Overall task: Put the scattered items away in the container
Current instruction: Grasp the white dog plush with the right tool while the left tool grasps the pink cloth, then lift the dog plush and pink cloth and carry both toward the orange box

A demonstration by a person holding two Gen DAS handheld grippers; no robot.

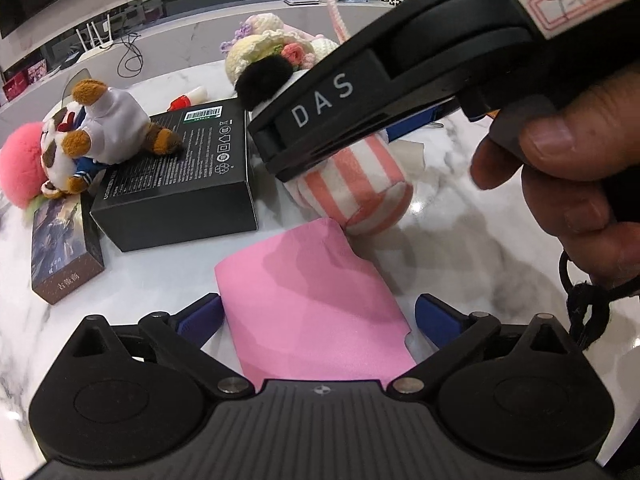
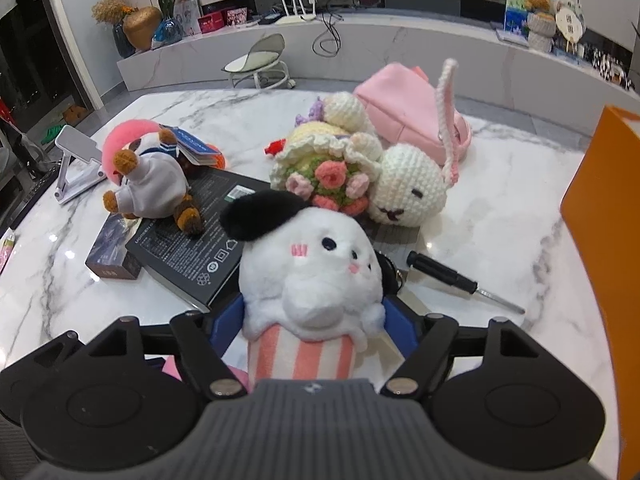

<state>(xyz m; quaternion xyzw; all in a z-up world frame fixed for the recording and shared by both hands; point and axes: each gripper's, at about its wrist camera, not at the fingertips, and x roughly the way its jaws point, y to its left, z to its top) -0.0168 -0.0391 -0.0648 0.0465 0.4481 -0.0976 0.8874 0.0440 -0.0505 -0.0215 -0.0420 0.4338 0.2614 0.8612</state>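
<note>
Soft indoor light is falling from overhead, and small white highlights are glinting on the polished marble worktop (image 1: 460,184) in both views. The pink sheet (image 1: 316,300) is carrying darker, soft-edged shadows cast from above. A hand (image 1: 576,184) close to the left lens is appearing large and slightly blurred, while the black box (image 1: 180,184) is staying sharp enough for its print to read. Fisheye distortion is bending the far counter and wall into curves, and the frame corners are darkening. In the right view the white plush (image 2: 312,272) is looking evenly lit, and the orange panel (image 2: 604,240) at the edge is smearing softly.
</note>
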